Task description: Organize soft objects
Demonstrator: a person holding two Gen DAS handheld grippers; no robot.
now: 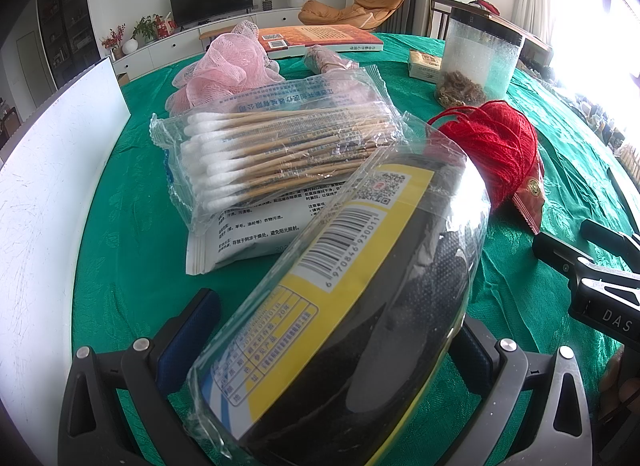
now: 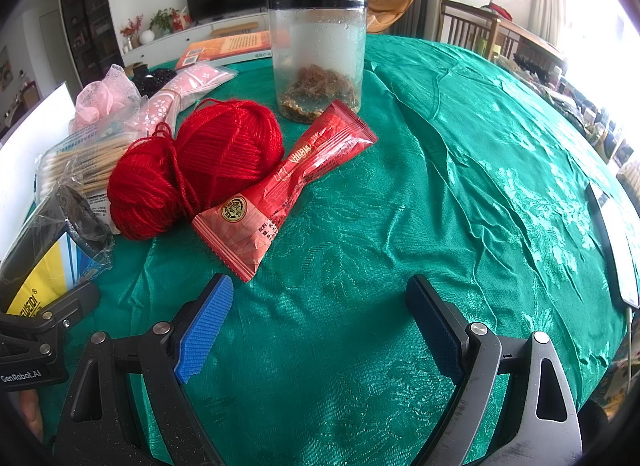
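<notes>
Left gripper: closed on the black pack, a clear-wrapped item with a yellow barcode label; the pack is held tilted above the cloth, its far end over the edge of the pile.
Right gripper: jaws spread wide, nothing between them; it hovers over bare cloth, near the red sachet.
Pile: swabs in a clear bag lie on a white pouch; behind them sit a pink mesh puff and a pink floral packet. All lie beside the white board at the left of the table.
Yarn: two red balls joined by a strand, touching the sachet and just beside the pile.
Done, as judged: several soft items appear already gathered at the left.
Left, as judged: the black pack is not yet set down; the yarn probably belongs with the pile too. Whether the sachet counts as soft cannot be told.
Not soft: a jar with a black lid and brown contents, and a book, both further back.
Surface: round table under a green patterned cloth, creased at the right.
Room: a living room with a dark screen on a white cabinet, potted plants, a tan lounger, and bright curtained windows at the right.
</notes>
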